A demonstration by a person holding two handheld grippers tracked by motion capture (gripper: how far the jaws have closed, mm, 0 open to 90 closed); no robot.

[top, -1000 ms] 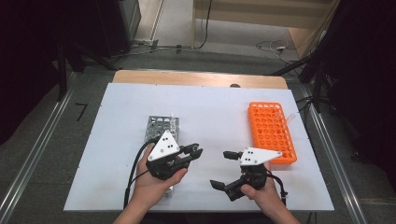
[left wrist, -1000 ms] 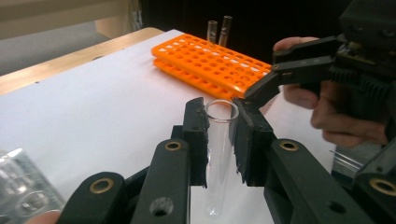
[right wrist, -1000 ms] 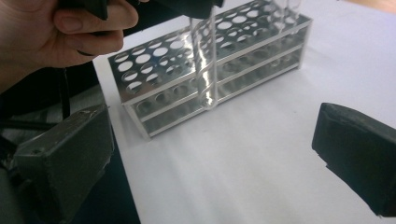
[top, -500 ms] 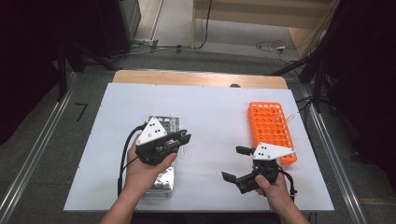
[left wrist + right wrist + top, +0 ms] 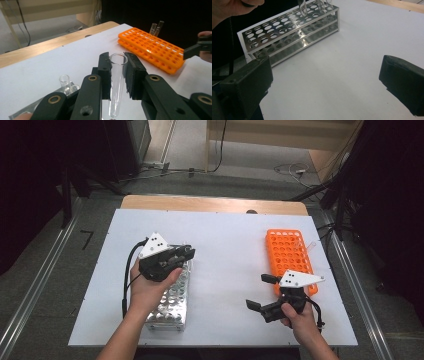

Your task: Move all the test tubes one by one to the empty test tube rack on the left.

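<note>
Left gripper point(image 5: 117, 72) pinches a clear round-bottomed glass tube point(image 5: 116, 85) — right gripper point(image 5: 325, 85), blocky black pads, spread wide.

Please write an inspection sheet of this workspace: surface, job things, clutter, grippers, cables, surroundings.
Surface: white table top, wooden strip along its far edge.
Job's things: clear test tube lifted off the metal rack; the rack holds a few more tubes at one end. Orange rack holds two tubes at its far corner.
Clutter: nothing seen.
Grippers: left gripper shut on the test tube; right gripper open, holding nothing.
Cables: one black cable trails from each gripper.
Surroundings: dark floor, floor cables, metal rails.
</note>
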